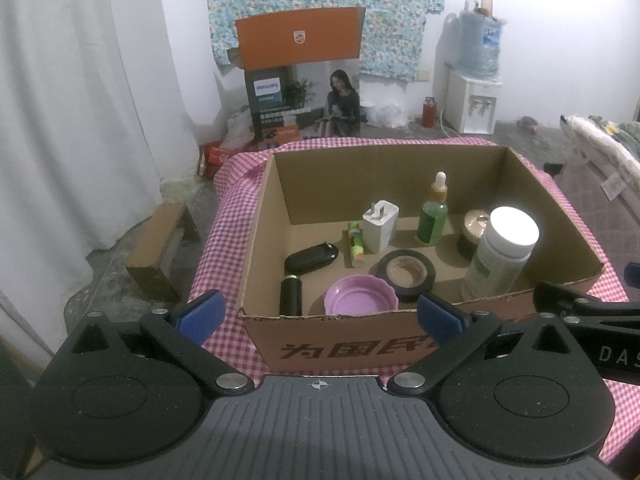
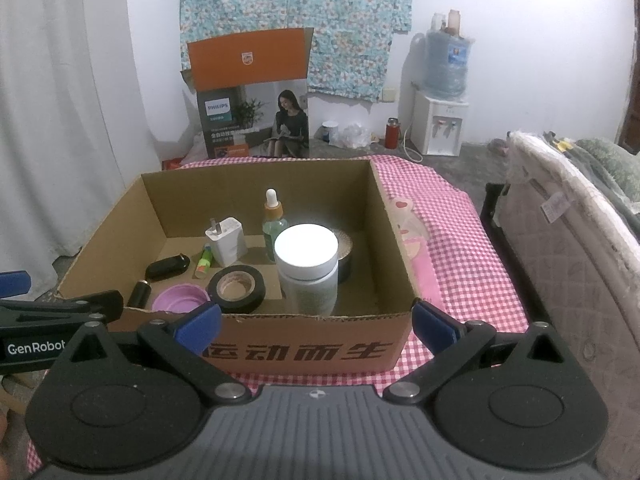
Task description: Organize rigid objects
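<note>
I take the white-capped bottle [image 2: 307, 270] as the likeliest next pick: it stands upright in the cardboard box [image 2: 312, 350], close behind the near wall, its long axis vertical and its cap glaring under the light. From my right gripper [image 2: 316, 326] it sits at twelve o'clock, almost dead ahead and just past the box wall. From my left gripper [image 1: 318, 316] it lies out at two o'clock, towards the box's right corner. So I judge the right hand the nearer and better lined up, though it would need to come over the wall and down onto the cap or around the body.

Both grippers are spread wide and hold nothing, their blue pads hanging outside the near wall.

Working outward from the bottle: the black tape roll [image 2: 237, 288] lies flat at its nine o'clock, just beside it, and the purple lid [image 2: 180, 298] lies further along at nine. A dark jar with a pale lid [image 1: 474, 236] is tucked behind the bottle at about one o'clock. The green dropper bottle [image 2: 274, 220] stands at eleven, the white charger [image 2: 227, 240] at ten. The small green tube [image 2: 205, 262], the black oval case [image 2: 167, 267] and a black cylinder [image 2: 139, 294] fill the left side. The box rests on a pink checked cloth [image 2: 472, 272]
</note>
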`<action>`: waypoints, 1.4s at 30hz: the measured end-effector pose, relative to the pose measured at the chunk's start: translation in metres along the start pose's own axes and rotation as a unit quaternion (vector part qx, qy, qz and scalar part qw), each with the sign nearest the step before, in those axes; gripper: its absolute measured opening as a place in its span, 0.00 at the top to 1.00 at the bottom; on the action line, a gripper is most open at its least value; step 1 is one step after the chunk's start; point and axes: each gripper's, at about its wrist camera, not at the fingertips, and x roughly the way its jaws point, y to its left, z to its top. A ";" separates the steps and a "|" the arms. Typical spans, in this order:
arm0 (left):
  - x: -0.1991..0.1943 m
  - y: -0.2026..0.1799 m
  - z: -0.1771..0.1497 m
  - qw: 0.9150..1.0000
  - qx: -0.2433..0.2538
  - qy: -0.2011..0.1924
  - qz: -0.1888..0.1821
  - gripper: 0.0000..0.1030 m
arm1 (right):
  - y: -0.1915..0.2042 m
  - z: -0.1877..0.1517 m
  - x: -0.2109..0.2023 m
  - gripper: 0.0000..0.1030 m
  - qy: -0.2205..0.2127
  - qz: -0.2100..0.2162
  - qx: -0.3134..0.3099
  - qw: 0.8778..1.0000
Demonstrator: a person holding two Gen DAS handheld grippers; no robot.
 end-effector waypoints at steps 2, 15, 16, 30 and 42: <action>0.000 0.000 0.000 1.000 0.000 0.000 0.000 0.00 | 0.000 0.000 0.000 0.00 0.000 0.000 0.000 1.000; 0.000 0.000 0.000 1.000 -0.001 0.001 0.000 0.00 | 0.001 0.000 0.000 0.00 0.000 0.000 -0.001 1.000; 0.000 0.000 0.000 1.000 -0.001 0.001 0.000 0.00 | 0.001 0.002 0.000 0.00 0.001 0.000 -0.001 1.000; 0.001 0.000 -0.001 1.000 -0.002 0.003 0.001 0.01 | 0.001 0.003 -0.001 0.00 0.002 -0.001 -0.002 1.000; 0.000 0.000 -0.001 1.000 -0.002 0.004 0.001 0.01 | 0.000 0.003 0.000 0.00 0.004 0.000 -0.003 1.000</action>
